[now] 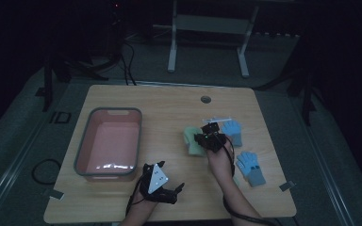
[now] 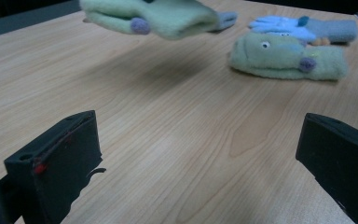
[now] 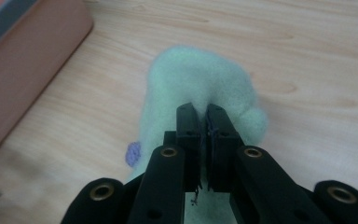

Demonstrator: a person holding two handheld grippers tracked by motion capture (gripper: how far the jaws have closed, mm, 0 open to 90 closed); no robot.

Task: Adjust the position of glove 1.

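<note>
The room's pretty dark, so past the wooden table (image 1: pixel 169 101) you can barely make out anything, just some pale frame legs on the floor. Your right gripper (image 1: pixel 210 135) covers a good chunk of what it's holding in the high view, and no labels or writing are readable anywhere.

What you've got in that right gripper is a fuzzy pale green glove (image 3: pixel 200 88). In the right gripper view the jaws are clamped tight on the fabric, with a little purple dot (image 3: pixel 132 153) showing on the glove's side. It's to the right of the pink tub (image 1: pixel 109 141), lifted off the table; the left gripper view shows it hanging in the air (image 2: pixel 154 16) with a shadow under it.

A second green glove (image 2: pixel 286 58) lies flat on the wood, with a small eye and a purple spot on it. Farther right of the tub are two blue gloves, one (image 1: pixel 233 131) just beyond your right gripper and another (image 1: pixel 251 168) closer to you.

Your left gripper (image 1: pixel 162 181) sits near the tub's front right corner, jaws spread wide, gripping nothing.
</note>
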